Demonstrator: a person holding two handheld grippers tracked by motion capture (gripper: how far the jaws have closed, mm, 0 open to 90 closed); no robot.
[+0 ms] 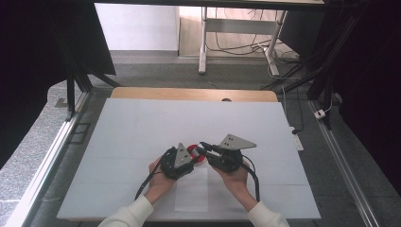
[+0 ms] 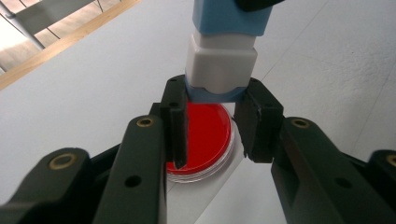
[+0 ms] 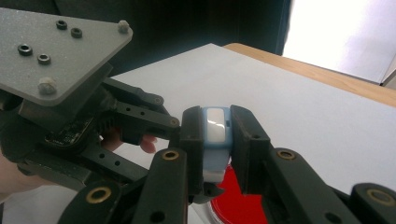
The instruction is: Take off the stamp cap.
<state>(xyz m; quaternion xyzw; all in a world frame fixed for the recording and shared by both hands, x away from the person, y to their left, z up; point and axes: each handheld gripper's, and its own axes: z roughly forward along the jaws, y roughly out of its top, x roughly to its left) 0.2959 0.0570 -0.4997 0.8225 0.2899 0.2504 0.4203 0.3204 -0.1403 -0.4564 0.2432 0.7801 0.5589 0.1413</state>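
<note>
While both grippers bear on it at once, the blue-and-white device (image 2: 223,56) hangs just above the red-filled dish (image 2: 205,135), a small block with a white middle band and pale blue ends (what it is exactly I cannot tell from where I stand). Item held: the right gripper (image 3: 215,140) pinches its upper part flat between both pads; the left gripper (image 2: 212,119) has its jaws drawn in against the lower blue end, pads pressing either side. Item below: the dish, round and clear-walled, sits on a white paper sheet (image 1: 191,191) at the near middle of the white table (image 1: 142,127). Progress, as judged: device fetched and brought over the dish, both grips set; pulling or twisting its lower part, and any work on the dish itself, appear not yet done.
</note>
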